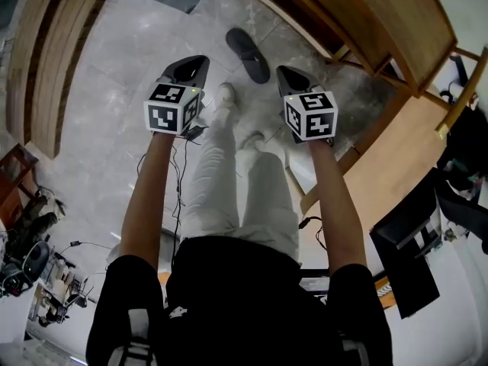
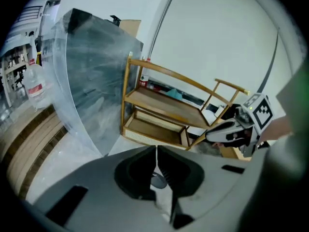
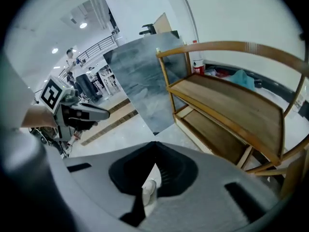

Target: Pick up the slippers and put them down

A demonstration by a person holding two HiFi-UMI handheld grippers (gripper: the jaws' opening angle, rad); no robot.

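Observation:
One dark slipper [image 1: 248, 54] lies on the grey floor ahead of the person's white shoes [image 1: 226, 94]; a second slipper is not in view. Both grippers are held high above the floor, side by side. My left gripper [image 1: 197, 63] [image 2: 156, 150] is shut with nothing between its tips; a small grey shape shows below through its gap. My right gripper [image 1: 285, 72] [image 3: 155, 144] is shut too and holds nothing; a white shoe [image 3: 148, 190] shows beneath it. Each gripper appears in the other's view: the right gripper [image 2: 231, 129], the left gripper [image 3: 79, 112].
A wooden shelf rack [image 1: 366, 14] [image 2: 164, 110] [image 3: 227, 105] stands at the right, close to the slipper. A grey-blue panel [image 2: 96, 81] [image 3: 140, 81] leans beyond it. Wooden planks [image 1: 46, 59] lie at the left, cables [image 1: 179, 174] trail by the legs, a wooden table [image 1: 404, 158] is at the right.

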